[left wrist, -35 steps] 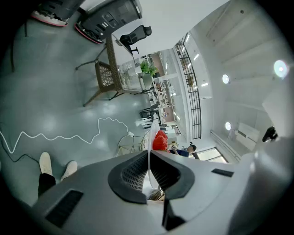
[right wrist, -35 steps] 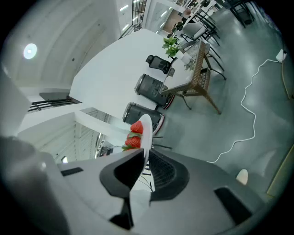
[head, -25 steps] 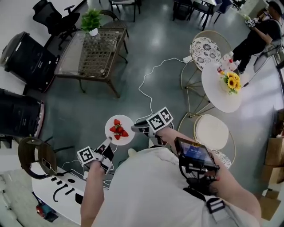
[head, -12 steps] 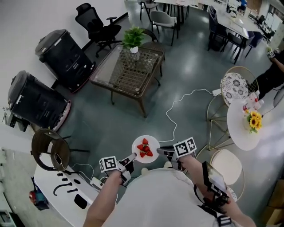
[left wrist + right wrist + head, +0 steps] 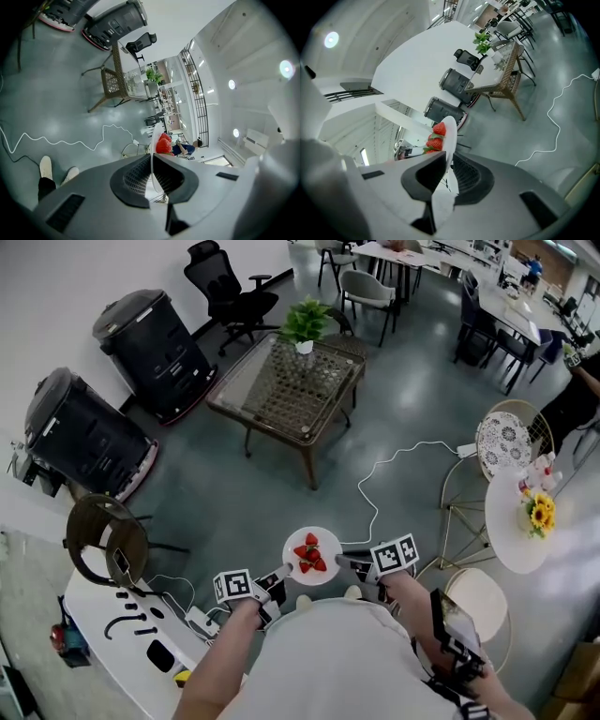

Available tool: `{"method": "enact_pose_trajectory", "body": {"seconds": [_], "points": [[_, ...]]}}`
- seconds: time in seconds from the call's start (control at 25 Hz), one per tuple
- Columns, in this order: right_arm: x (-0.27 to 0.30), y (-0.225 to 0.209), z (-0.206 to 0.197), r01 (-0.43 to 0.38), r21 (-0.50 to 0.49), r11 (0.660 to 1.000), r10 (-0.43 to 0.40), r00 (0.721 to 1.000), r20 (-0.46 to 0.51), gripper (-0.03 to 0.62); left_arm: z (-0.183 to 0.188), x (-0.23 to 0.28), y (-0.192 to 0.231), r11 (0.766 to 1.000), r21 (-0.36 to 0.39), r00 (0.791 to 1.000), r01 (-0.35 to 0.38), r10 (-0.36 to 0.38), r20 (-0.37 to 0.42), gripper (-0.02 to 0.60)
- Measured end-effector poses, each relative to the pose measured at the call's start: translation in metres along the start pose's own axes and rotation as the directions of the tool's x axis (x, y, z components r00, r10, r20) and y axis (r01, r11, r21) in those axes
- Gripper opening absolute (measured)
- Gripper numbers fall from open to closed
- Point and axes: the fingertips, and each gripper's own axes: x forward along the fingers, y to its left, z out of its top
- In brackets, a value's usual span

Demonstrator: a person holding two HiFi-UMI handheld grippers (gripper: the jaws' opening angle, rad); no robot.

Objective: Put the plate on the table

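Note:
A small white plate with several strawberries is held level in front of the person, over the grey floor. My left gripper is shut on its left rim and my right gripper is shut on its right rim. In the left gripper view the plate shows edge-on between the pads of the left gripper, with the strawberries beyond. The right gripper view shows the plate clamped in the right gripper. A glass-topped wicker table with a potted plant stands farther ahead.
A round white table with sunflowers and two wire chairs stand at the right. A white cable snakes over the floor. Two black cases and an office chair stand at the left, and a white desk at lower left.
The head view has swung, so the wicker table now lies nearer the top centre. The plate stays clamped between both grippers, level as before.

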Motion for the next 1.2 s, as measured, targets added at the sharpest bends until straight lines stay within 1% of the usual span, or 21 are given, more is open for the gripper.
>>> {"method": "enact_pose_trajectory", "body": {"seconds": [0.28, 0.48, 0.6, 0.8, 0.96, 1.2], "points": [[0.007, 0.005, -0.008, 0.019, 0.007, 1.000, -0.019, 1.000, 0.007, 0.026, -0.001, -0.010, 0.006, 1.000, 0.017, 1.000, -0.005, 0.005, -0.020, 0.015], [0.019, 0.008, -0.014, 0.040, 0.011, 0.999, -0.039, 0.999, -0.007, 0.026, -0.001, -0.019, 0.014, 1.000, 0.010, 0.999, -0.015, 0.015, -0.029, 0.015], [0.024, 0.012, -0.009, 0.053, 0.012, 0.999, -0.053, 0.999, 0.007, 0.026, 0.007, -0.024, 0.014, 1.000, 0.023, 0.999, -0.011, 0.012, -0.032, 0.015], [0.036, 0.025, 0.010, 0.073, -0.005, 0.997, -0.072, 0.997, 0.038, 0.026, 0.031, -0.033, 0.006, 0.998, 0.064, 0.999, 0.002, 0.001, -0.034, 0.015], [0.052, 0.038, 0.017, 0.080, 0.000, 0.997, -0.080, 0.995, 0.063, 0.026, 0.046, -0.049, 0.004, 0.997, 0.069, 0.999, 0.018, -0.016, -0.039, 0.015], [0.060, 0.040, 0.006, 0.086, 0.017, 0.996, -0.087, 0.994, 0.059, 0.026, 0.042, -0.059, 0.011, 0.998, 0.067, 0.999, 0.003, 0.000, -0.046, 0.015]]}}
